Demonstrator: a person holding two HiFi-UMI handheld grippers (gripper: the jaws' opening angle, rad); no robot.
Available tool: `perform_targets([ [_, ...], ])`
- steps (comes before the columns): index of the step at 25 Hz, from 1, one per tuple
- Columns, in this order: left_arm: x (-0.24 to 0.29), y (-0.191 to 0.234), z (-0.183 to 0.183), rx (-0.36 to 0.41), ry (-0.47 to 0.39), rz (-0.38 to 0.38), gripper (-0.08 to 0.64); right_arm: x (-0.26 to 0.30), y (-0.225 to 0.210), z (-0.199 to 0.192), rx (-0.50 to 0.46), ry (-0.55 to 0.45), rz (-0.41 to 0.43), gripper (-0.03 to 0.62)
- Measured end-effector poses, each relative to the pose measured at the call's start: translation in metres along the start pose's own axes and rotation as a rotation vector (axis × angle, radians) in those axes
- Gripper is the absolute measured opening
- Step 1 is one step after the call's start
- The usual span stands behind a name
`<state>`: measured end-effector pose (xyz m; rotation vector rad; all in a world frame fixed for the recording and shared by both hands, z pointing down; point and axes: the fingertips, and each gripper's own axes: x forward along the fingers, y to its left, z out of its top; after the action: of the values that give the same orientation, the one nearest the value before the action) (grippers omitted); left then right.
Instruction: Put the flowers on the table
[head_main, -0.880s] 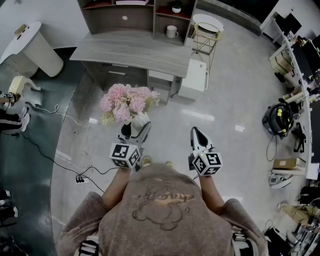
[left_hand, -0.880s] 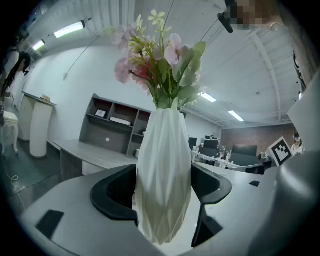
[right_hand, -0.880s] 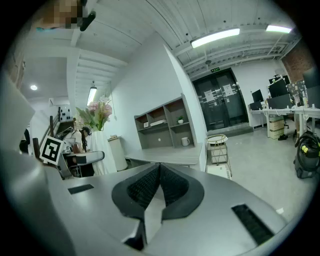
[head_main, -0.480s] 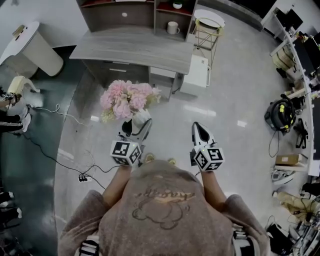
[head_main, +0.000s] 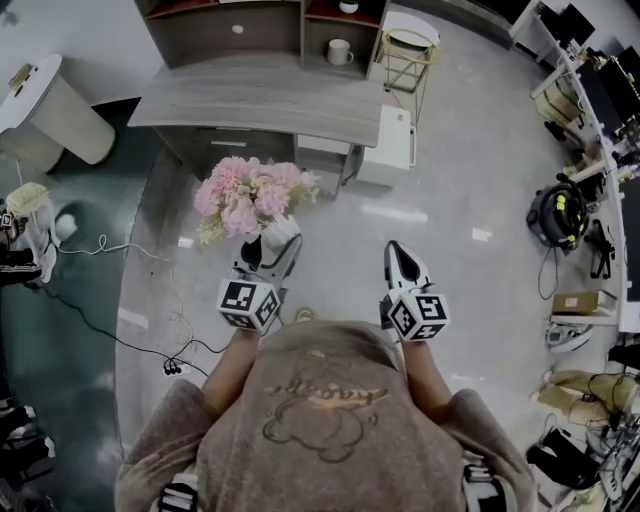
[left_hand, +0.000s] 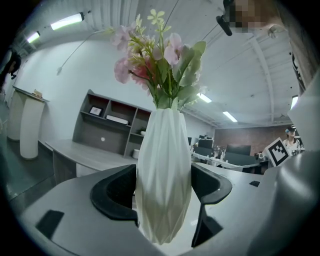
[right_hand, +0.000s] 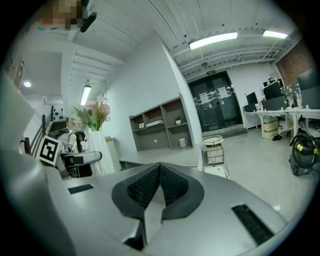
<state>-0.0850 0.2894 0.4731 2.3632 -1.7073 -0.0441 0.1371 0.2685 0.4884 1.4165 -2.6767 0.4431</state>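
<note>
Though half-hidden overhead, flower vase (left_hand: 164, 150) pinched in left hand-held gripper (left_hand: 164, 189); right hand-held gripper (right_hand: 159, 182) pressed together.

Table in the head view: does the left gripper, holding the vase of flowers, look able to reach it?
Probably yes, once the person walks closer: the left gripper, shut on the white vase, is apart from the grey table, with only open floor between them.
</note>
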Motion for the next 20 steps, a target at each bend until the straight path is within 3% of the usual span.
perform_targets([
  [9, 0.028, 0.035, 0.010, 0.001, 0.001, -0.048, 0.350, 0.036, 0.014, 0.000, 0.008, 0.005, -0.030, -0.015],
  [20, 0.101, 0.062, 0.020, 0.014, -0.014, -0.039, 0.350, 0.112, -0.025, 0.016, 0.005, 0.000, 0.005, -0.015],
])
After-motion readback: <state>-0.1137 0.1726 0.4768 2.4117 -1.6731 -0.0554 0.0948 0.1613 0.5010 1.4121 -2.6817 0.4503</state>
